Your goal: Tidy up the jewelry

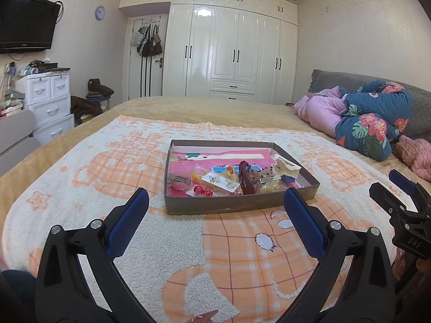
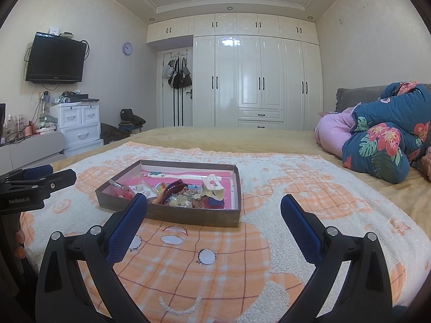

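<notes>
Your left gripper (image 1: 215, 197) hovered over the orange-and-white blanket (image 1: 229, 255), jaws spread wide with nothing between them. The shallow grey box (image 1: 237, 206) sat at twelve o'clock, just beyond the blue pads (image 1: 126, 223). Inside it lay a dark red claw clip (image 1: 246, 177), a cream claw clip (image 1: 285, 168) at its two o'clock, and a flat metal hair clip (image 1: 180, 179) toward nine. Your right gripper (image 2: 214, 206) was also wide and held nothing, the box (image 2: 172, 215) at its eleven o'clock.
</notes>
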